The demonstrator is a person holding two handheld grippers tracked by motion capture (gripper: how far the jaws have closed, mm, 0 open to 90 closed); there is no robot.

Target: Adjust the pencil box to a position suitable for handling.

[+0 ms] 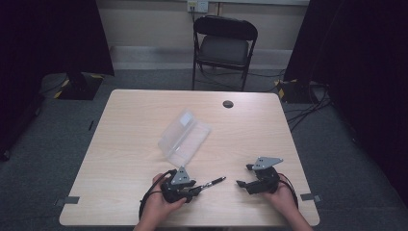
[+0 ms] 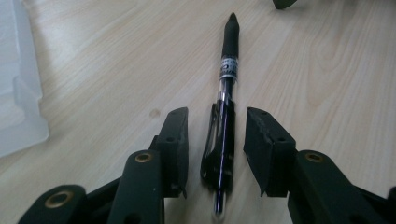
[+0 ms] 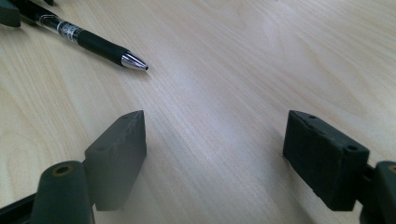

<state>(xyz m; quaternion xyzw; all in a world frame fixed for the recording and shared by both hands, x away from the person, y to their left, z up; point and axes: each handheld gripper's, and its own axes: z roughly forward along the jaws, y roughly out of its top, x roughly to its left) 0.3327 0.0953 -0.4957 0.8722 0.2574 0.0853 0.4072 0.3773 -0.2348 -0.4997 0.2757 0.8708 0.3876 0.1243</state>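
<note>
The left tool [image 1: 201, 188] was held low over the near edge of the tabletop [image 1: 125, 144], gripped from below by the person's left hand [image 1: 161, 204]. Its jaws stood apart on either side of a black pen [image 2: 223, 135], which lay flat on the wood between them. In the left gripper view a clear gap showed on both sides of the barrel, so the pads were not pressing on it. The clip end of the pen sat between the jaws; the tip end pointed away from the tool, toward the right tool.

The right tool [image 1: 243, 184] was held by the right hand [image 1: 279, 195], also low at the near edge, and pointed toward the left tool. Its jaws stood wide apart with bare wood between them. In the right gripper view the pen's silver tip [image 3: 134, 62] lay ahead and to one side of those jaws, well clear of both pads. The two tools were near each other, with the exposed length of the pen between them.

A clear plastic case [image 1: 184, 137] lay open near the middle of the tabletop, apart from both tools and from the pen. A black folding chair [image 1: 223, 48] stood beyond the far edge.
</note>
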